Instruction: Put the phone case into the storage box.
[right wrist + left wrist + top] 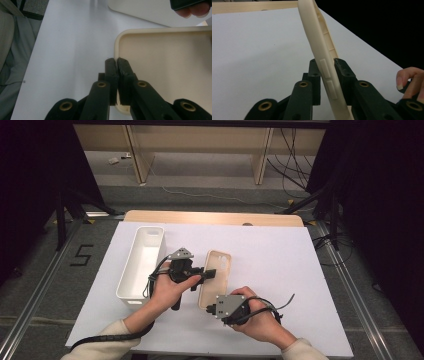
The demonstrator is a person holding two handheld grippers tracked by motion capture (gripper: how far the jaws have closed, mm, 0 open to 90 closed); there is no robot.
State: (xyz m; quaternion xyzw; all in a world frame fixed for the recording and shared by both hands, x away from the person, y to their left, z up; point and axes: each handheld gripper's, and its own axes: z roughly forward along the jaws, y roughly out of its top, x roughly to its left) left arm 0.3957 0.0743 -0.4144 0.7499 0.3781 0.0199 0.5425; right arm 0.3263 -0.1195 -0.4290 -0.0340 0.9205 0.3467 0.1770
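Gripping phone case (215,278): cream, light, flexible, likely slippery; left gripper (327,68) clamped on side rim by buttons, right gripper (116,62) pinching bottom rim, above counter (280,270)

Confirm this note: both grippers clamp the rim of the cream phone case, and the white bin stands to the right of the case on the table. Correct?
Not quite. The white bin stands to the left of the cream phone case, as the high view shows. The rest holds: the left gripper and the right gripper each clamp the case's rim.
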